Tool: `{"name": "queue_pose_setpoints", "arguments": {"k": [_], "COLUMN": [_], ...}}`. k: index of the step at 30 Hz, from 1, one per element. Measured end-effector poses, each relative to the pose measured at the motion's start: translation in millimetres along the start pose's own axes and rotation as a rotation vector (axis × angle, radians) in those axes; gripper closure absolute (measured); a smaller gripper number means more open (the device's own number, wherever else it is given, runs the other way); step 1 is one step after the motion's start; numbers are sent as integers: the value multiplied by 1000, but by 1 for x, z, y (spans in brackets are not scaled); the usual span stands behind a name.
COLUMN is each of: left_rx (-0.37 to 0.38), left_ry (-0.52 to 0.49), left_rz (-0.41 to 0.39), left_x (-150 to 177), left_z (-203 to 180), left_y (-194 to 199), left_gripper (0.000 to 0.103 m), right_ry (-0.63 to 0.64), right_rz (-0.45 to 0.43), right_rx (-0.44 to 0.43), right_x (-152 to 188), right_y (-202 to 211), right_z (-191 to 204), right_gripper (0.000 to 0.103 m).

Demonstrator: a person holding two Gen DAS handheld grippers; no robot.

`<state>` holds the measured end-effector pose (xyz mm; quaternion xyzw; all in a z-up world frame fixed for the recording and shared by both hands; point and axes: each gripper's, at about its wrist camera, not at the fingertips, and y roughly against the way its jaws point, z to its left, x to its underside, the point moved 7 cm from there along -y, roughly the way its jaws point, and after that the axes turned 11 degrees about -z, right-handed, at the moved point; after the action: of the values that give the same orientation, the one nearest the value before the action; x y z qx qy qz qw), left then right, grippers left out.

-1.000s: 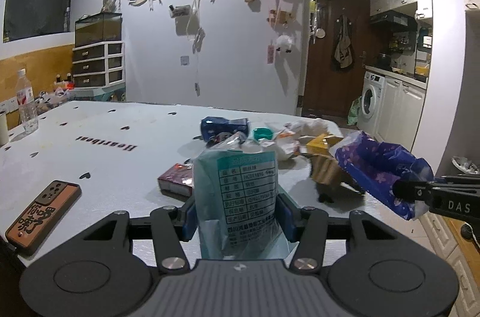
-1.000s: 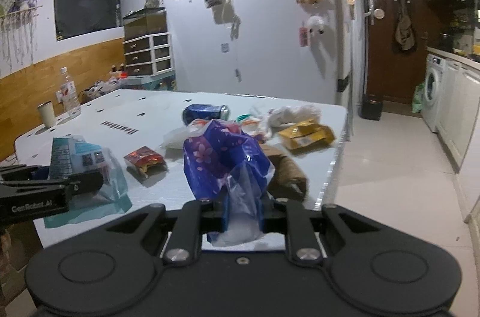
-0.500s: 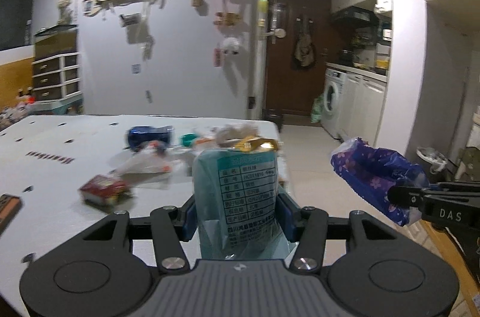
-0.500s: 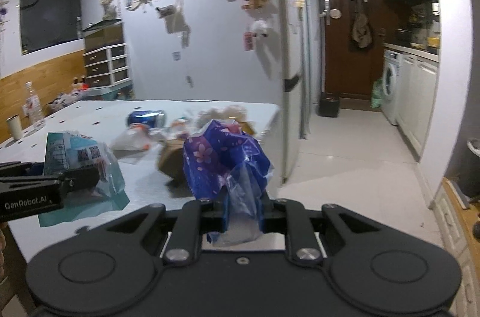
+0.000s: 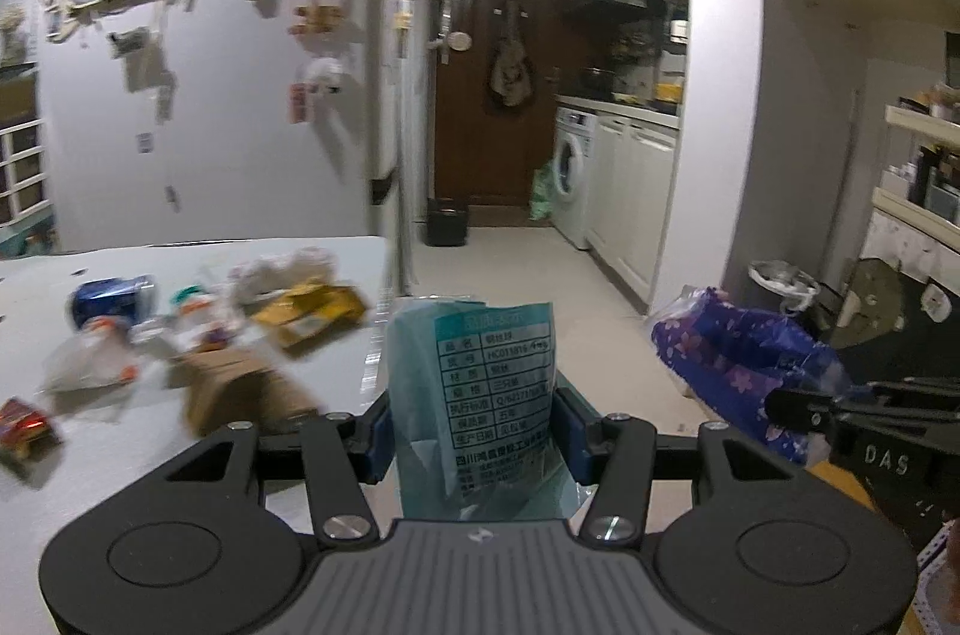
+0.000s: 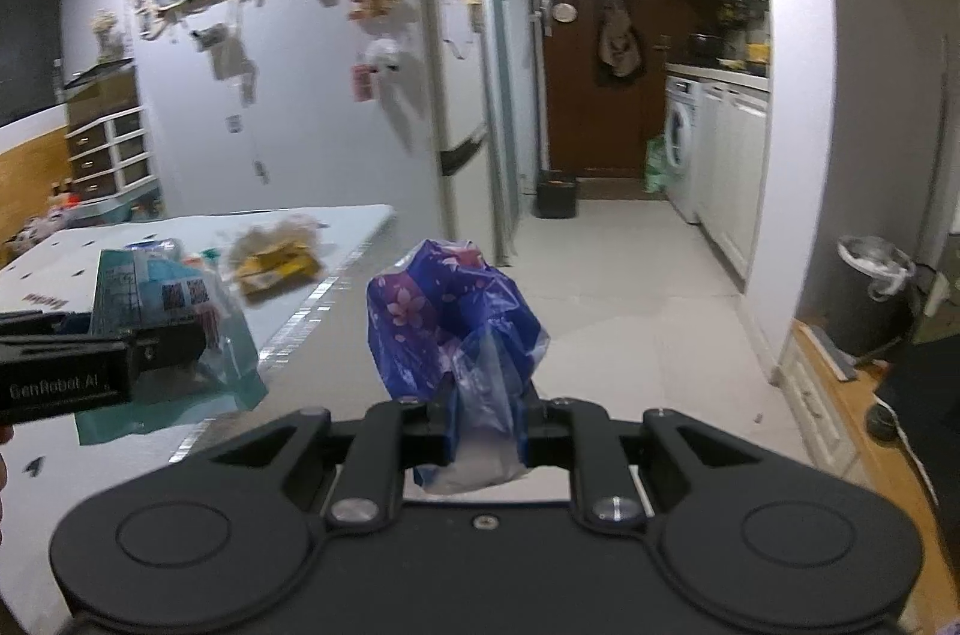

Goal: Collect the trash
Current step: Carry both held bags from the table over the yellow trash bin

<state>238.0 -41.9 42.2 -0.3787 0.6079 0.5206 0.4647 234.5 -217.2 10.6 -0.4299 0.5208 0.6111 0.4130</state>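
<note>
My left gripper (image 5: 474,431) is shut on a teal plastic packet (image 5: 480,395) with a printed label, held upright in the air beyond the table's right edge. The packet also shows in the right wrist view (image 6: 174,311). My right gripper (image 6: 486,431) is shut on a crumpled purple flowered bag (image 6: 450,311), which also shows in the left wrist view (image 5: 738,353). A lined trash bin (image 6: 873,293) stands on the floor at the right, and in the left wrist view (image 5: 780,278) it shows behind the purple bag.
The white table (image 5: 120,455) at the left holds more trash: a blue can (image 5: 111,296), a yellow wrapper (image 5: 312,308), a brown paper bag (image 5: 240,389), a red packet (image 5: 21,425). A fridge (image 6: 462,95), washing machine (image 6: 681,143) and cabinets line the tiled hallway.
Both grippers have swung right, away from the table and toward the hallway and trash bin. Each still holds its item.
</note>
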Motion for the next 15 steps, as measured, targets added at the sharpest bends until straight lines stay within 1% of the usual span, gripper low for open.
{"name": "queue_pose_setpoints", "arguments": {"k": [8,15], "left_rx": [100,192], "left_ry": [-10,15], "left_rz": [39,76], "left_x": [-6,-4], "left_z": [-67,-123], "left_y": [-61,-123], "left_gripper": [50,50], "right_ry": [-18,-35], "right_rz": [24,68], "right_rx": [95,170], "right_x": [1,10], "right_y": [-19,-49], "right_z": [-65,-118], "right_gripper": [85,85]}}
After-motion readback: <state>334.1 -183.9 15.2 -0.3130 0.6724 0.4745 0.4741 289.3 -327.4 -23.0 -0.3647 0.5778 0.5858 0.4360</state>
